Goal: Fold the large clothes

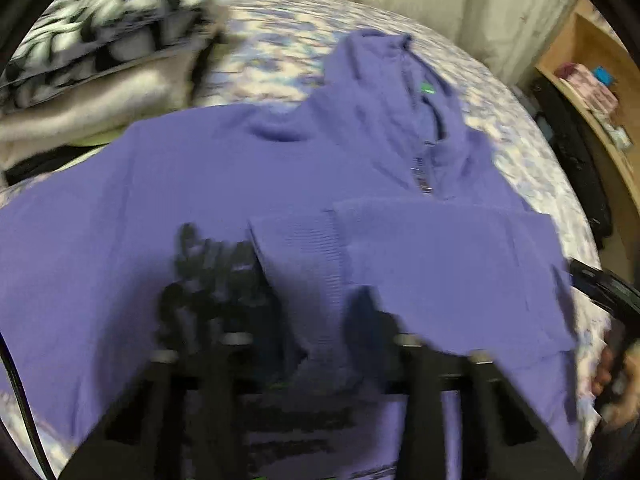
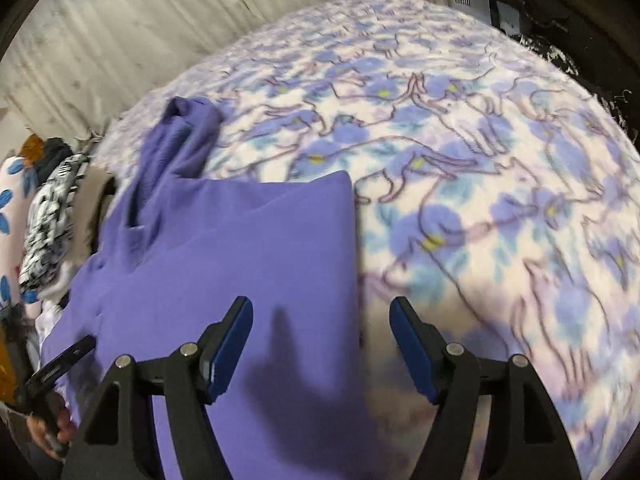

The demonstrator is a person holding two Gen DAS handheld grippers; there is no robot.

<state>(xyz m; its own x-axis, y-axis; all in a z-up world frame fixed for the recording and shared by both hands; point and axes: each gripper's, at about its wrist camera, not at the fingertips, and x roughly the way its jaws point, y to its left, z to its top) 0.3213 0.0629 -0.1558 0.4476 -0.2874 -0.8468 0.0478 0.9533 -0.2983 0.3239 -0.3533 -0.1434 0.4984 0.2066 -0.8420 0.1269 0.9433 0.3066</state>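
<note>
Here left tongs (image 1: 320, 332) pinch purple sweater (image 1: 200, 184) cuff (right tongs (image 2: 322, 344) gape)

A: What kind of room is this?

B: Pretty clearly a bedroom in someone's home. Nearly everything sits on a bed with a fuzzy floral blanket (image 2: 460, 152), blue and purple flowers on white.

A: Anything else?

B: Yeah, a pale curtain (image 2: 120, 40) hangs along the far side. On the far left there's a pile of clothes (image 1: 100, 32), black-and-white patterned stuff on top. Off to the right, a wooden shelf (image 1: 588, 56) holds small odds and ends, too blurry to name.
</note>
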